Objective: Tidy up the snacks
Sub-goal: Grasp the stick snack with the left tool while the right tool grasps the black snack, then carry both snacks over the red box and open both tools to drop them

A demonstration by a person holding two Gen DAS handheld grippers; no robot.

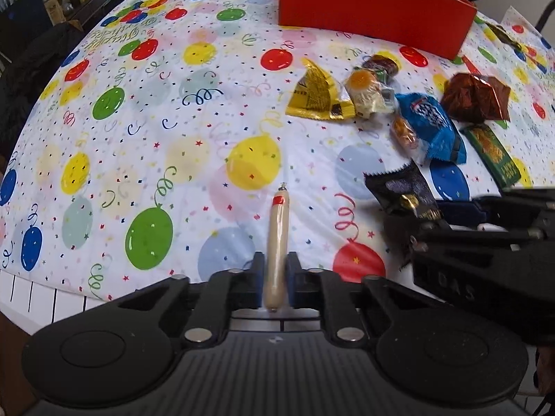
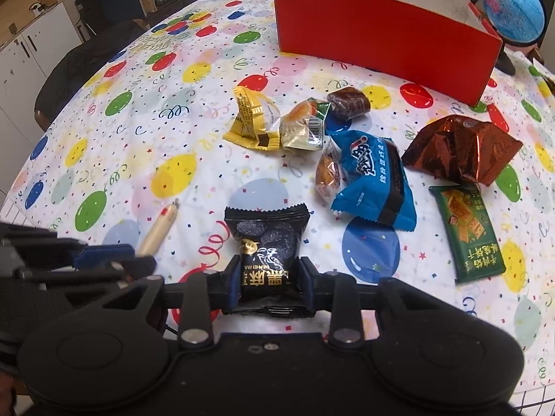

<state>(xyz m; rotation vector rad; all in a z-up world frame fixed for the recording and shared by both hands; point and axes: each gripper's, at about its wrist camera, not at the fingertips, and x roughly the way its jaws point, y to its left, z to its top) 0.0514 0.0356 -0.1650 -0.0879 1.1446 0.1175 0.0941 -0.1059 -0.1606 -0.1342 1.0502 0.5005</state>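
My left gripper [image 1: 274, 275] is shut on a beige sausage stick [image 1: 276, 242] with a red band, which points forward over the table; it also shows in the right wrist view [image 2: 158, 230]. My right gripper [image 2: 270, 279] is shut on a black snack packet [image 2: 267, 242], seen from the left wrist view too [image 1: 404, 190]. A red open box [image 2: 381, 38] stands at the far side. Loose snacks lie before it: a yellow packet [image 2: 251, 118], a blue packet [image 2: 374, 180], a brown foil bag [image 2: 461, 149], a green packet [image 2: 466, 228].
A balloon-print tablecloth [image 2: 138, 138] covers the table. A clear-wrapped pastry [image 2: 305, 124], a small brown cake [image 2: 348, 102] and an orange snack [image 2: 327, 175] lie among the packets. A blue globe [image 2: 513, 8] stands behind the box. A dark chair [image 2: 76, 72] is at the left edge.
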